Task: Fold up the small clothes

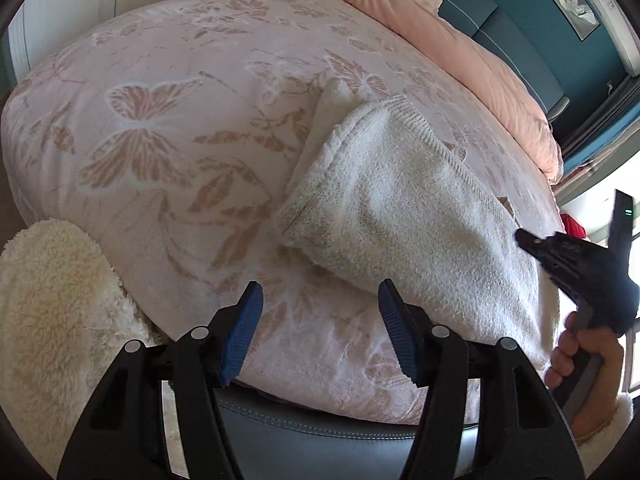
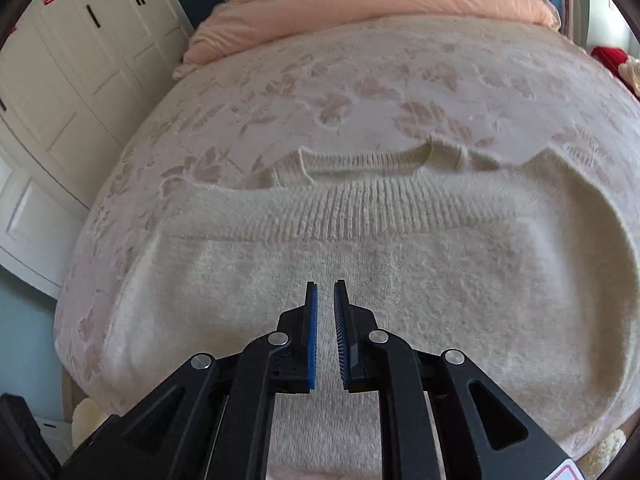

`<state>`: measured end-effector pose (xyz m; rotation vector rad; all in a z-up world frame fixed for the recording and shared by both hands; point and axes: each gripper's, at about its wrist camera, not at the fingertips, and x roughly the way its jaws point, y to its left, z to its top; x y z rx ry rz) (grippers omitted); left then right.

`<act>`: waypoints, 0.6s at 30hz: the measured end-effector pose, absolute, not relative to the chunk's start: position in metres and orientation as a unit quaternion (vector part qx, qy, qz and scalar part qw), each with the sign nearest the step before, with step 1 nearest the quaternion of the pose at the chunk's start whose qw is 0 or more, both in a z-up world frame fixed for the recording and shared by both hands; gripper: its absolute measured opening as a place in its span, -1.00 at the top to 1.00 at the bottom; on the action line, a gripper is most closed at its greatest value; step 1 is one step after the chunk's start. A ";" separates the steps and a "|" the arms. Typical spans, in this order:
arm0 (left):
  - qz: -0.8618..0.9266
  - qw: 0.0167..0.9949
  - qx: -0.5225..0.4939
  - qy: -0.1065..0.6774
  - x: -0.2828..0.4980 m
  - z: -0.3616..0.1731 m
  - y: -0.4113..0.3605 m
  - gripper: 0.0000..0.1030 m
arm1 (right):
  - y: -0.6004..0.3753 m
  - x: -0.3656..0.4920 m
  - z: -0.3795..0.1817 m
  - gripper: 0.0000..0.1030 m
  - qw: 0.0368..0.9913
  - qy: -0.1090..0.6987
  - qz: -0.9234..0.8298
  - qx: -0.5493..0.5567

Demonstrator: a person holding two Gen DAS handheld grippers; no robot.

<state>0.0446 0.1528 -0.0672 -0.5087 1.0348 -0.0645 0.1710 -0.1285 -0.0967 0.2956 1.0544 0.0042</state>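
- Left tongs [image 1: 320, 320] spread wide over pink butterfly-patterned blanket [image 1: 160, 140]; holding nothing.
- Right tongs [image 2: 325, 320] nearly closed, gripping nothing, above fuzzy cream knit sweater [image 2: 360, 280].
- Ribbed hem visible only from right wrist.

Bed [image 2: 360, 92] with pink butterfly-print blanket. Peach duvet [image 2: 360, 0] bunched at its head against teal wall [image 1: 520, 8]. White panelled wardrobe [image 2: 68, 92] beside bed.

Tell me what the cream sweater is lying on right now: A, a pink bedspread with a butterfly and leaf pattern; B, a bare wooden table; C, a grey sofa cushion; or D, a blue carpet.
A: the cream sweater lies spread on the pink bedspread, whose butterfly and leaf pattern shows all around it in both wrist views.
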 end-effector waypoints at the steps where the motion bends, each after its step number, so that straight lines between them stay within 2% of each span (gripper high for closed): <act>1: -0.036 0.835 -0.247 0.490 0.045 -0.069 0.153 -0.16 | -0.125 0.180 -0.121 0.78 0.831 0.538 -0.005 0.145; 3: -0.042 0.829 -0.258 0.494 0.050 -0.073 0.152 -0.17 | -0.123 0.184 -0.136 0.84 0.835 0.532 -0.011 0.137; 5: -0.058 0.825 -0.275 0.490 0.053 -0.072 0.154 -0.18 | -0.121 0.185 -0.122 0.79 0.835 0.533 -0.013 0.134; 7: -0.069 0.822 -0.296 0.481 0.055 -0.071 0.157 -0.24 | -0.126 0.176 -0.102 0.80 0.849 0.505 -0.007 0.155; 8: -0.071 0.819 -0.309 0.478 0.057 -0.073 0.160 -0.35 | -0.130 0.172 -0.098 0.80 0.852 0.498 -0.018 0.158; 10: -0.063 0.804 -0.342 0.482 0.065 -0.082 0.164 -0.39 | -0.134 0.175 -0.113 0.80 0.838 0.523 -0.026 0.154; 11: -0.059 0.792 -0.360 0.489 0.071 -0.089 0.165 -0.39 | -0.134 0.178 -0.129 0.88 0.826 0.545 -0.025 0.146; 16: -0.027 0.780 -0.403 0.478 0.093 -0.100 0.160 -0.41 | -0.121 0.180 -0.133 0.92 0.840 0.532 -0.034 0.102; 17: -0.031 0.784 -0.395 0.479 0.098 -0.097 0.156 -0.01 | -0.120 0.180 -0.134 0.92 0.842 0.531 -0.032 0.096; 18: -0.047 0.783 -0.384 0.487 0.105 -0.095 0.151 0.69 | -0.120 0.180 -0.134 0.92 0.843 0.528 -0.030 0.092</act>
